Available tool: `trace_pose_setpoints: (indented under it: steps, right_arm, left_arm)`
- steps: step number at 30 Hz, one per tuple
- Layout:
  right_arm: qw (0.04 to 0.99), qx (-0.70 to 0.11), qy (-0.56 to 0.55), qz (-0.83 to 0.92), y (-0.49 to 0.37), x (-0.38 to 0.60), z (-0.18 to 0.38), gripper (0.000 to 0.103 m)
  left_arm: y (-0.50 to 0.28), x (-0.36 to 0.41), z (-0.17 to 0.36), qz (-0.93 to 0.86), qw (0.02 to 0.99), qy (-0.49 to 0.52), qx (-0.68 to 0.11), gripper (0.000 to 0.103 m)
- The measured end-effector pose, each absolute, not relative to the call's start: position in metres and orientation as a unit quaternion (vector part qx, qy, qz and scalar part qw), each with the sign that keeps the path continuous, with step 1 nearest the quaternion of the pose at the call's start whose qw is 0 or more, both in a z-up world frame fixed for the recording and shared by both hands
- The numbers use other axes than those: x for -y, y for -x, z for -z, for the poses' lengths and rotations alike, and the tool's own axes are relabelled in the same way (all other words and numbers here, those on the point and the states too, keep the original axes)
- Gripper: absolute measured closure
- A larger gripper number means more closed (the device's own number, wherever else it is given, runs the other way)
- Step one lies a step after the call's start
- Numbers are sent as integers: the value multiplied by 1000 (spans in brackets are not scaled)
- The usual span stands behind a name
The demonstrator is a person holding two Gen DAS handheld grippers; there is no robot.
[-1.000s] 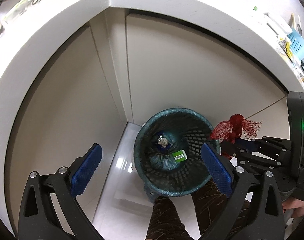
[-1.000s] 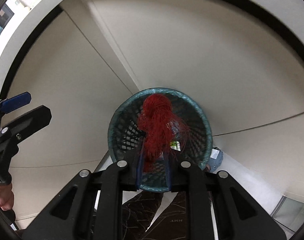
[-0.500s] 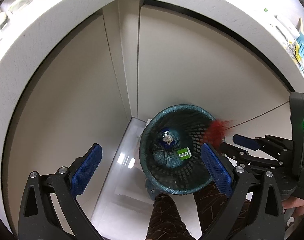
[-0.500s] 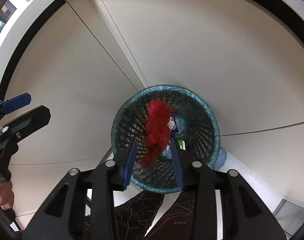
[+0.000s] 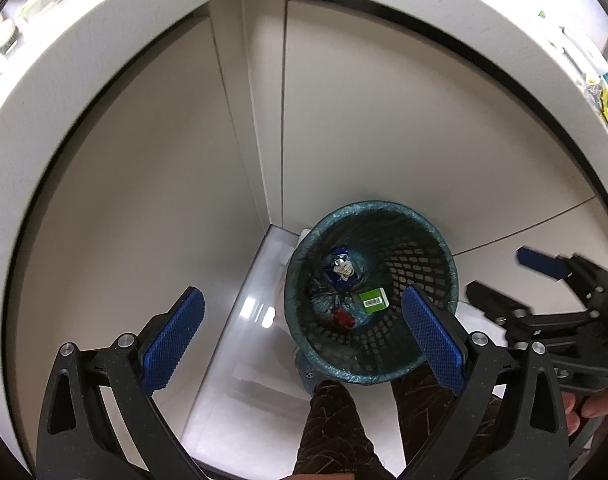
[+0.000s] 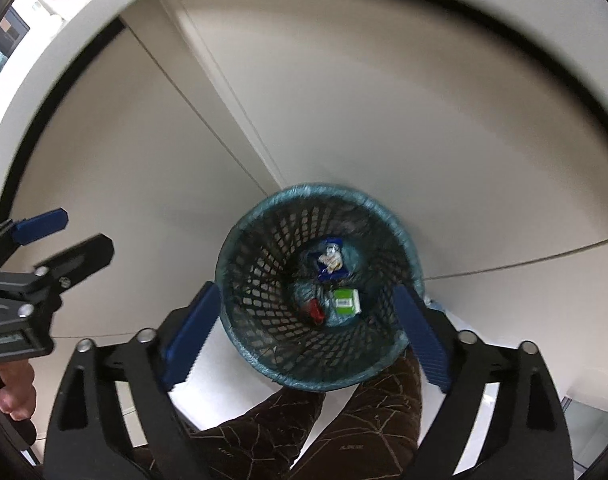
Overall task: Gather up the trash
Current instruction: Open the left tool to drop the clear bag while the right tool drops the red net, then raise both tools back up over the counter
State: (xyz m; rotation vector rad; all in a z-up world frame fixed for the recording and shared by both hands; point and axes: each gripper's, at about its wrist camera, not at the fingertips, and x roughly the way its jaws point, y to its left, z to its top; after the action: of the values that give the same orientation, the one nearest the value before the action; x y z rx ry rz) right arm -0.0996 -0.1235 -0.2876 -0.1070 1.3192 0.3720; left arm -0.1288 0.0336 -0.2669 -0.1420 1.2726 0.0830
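A black mesh trash basket [image 5: 426, 264] with a teal liner stands on the floor in a cabinet corner; it also shows in the right wrist view [image 6: 260, 264]. The red net [image 5: 343, 317] lies at its bottom, also in the right wrist view [image 6: 315, 310], beside a green carton [image 5: 373, 300] and a blue wrapper [image 5: 340, 266]. My left gripper [image 5: 304, 338] is open and empty above the basket. My right gripper [image 6: 306, 334] is open and empty, straddling the basket's rim; it shows at the right of the left wrist view [image 5: 504, 280].
Beige cabinet doors [image 5: 384, 128] rise behind the basket under a white countertop [image 5: 144, 12] with small items at the far right. The person's legs in dark patterned trousers [image 6: 304, 432] stand next to the basket. The glossy white floor [image 5: 240, 340] lies to its left.
My right gripper opened and let go of the red net, which fell into the basket. Both grippers moved up and back a little.
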Motion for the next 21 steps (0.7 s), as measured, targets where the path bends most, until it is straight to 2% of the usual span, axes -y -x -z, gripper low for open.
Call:
trace_pose_setpoints:
  steps: [3, 14, 21]
  right_arm:
    - [786, -596, 58, -154, 96, 135, 261, 8]
    - [829, -548, 30, -110, 87, 184, 144, 8]
    - [848, -524, 9, -78, 78, 213, 96, 8]
  left_arm:
    - [125, -32, 253, -36, 801, 63, -595, 6]
    - [105, -13, 174, -19, 818, 53, -572, 6]
    - [90, -7, 134, -12, 829, 52, -557, 6]
